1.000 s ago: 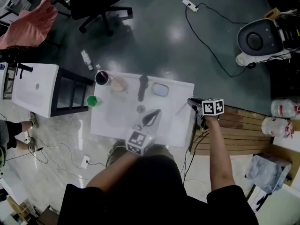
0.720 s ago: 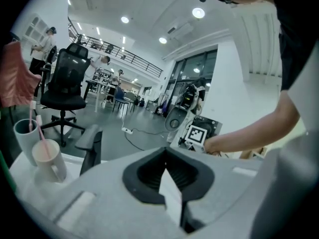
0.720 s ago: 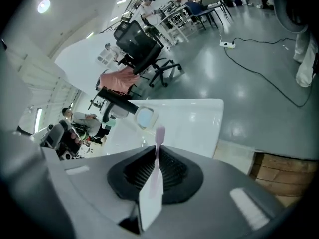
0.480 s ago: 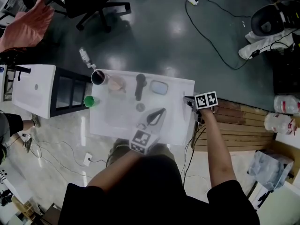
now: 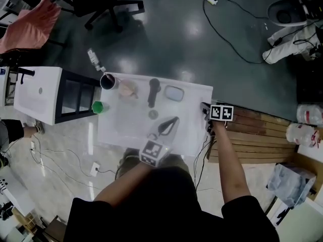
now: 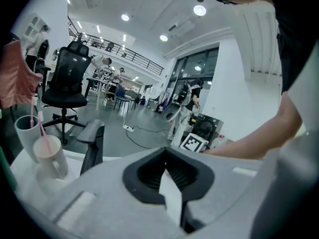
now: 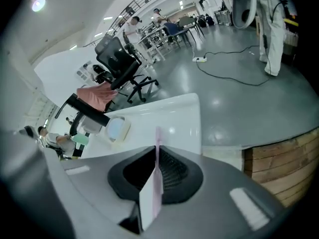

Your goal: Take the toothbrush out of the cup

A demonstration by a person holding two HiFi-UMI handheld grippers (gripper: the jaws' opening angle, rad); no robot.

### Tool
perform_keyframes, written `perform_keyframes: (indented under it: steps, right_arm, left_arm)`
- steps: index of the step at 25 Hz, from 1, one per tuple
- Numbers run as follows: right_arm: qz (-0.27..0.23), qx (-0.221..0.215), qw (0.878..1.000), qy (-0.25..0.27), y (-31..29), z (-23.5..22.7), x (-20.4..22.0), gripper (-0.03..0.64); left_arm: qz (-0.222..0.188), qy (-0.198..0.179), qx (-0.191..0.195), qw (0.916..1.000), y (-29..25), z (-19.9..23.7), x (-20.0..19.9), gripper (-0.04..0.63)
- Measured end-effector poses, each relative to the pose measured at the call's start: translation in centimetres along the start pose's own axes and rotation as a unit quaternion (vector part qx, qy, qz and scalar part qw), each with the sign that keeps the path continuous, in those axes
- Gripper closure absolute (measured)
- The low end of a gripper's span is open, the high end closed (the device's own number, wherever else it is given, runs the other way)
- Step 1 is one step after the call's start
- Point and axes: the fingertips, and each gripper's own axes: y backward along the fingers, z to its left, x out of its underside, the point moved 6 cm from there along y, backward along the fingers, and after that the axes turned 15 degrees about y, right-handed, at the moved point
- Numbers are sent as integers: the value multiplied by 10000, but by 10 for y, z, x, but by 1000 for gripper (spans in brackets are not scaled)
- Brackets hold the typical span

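The left gripper (image 5: 169, 125) reached forward from a bent left arm, its fingers (image 6: 170, 198) pressed together with nothing between them. The right arm stretched out almost straight, and the right gripper (image 5: 205, 109) had its fingers clamped on a thin pink toothbrush (image 7: 157, 138).

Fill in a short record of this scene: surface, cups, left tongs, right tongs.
surface: white sink top
cups: two at its far left corner; back cup holds a pink stick, front cup beside it
left tongs: shut, empty, over the basin
right tongs: shut on a pink toothbrush, at the right edge
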Motion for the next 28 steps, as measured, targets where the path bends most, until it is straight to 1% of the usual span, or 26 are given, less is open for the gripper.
perform_keyframes:
  steps: [6, 8, 13, 22, 24, 26, 28]
  right_arm:
    - [-137, 390, 9991, -64, -4, -2, -2, 590]
    - [-126, 456, 9989, 23, -5, 0, -3, 588]
    - [-132, 629, 9977, 223, -3, 4, -4, 548]
    - [-504, 809, 9950, 307, 23, 18, -8, 532]
    - [-639, 875, 9934, 371, 33, 28, -9, 545]
    - [-782, 899, 9915, 518, 44, 44, -7, 615]
    - [-882, 896, 9894, 726, 55, 67, -6, 615]
  left_arm:
    - [-16, 23, -45, 10000, 6, -2, 3, 591]
    - [-26, 1, -35, 10000, 9, -4, 4, 591]
    - [-46, -44, -28, 10000, 14, -8, 4, 591]
    - [-191, -57, -5, 9998, 32, -10, -2, 591]
    - [-267, -54, 16, 9996, 39, -10, -6, 591]
    - [-377, -38, 36, 9993, 49, -10, -12, 591]
    - [-505, -12, 38, 9987, 60, -9, -22, 591]
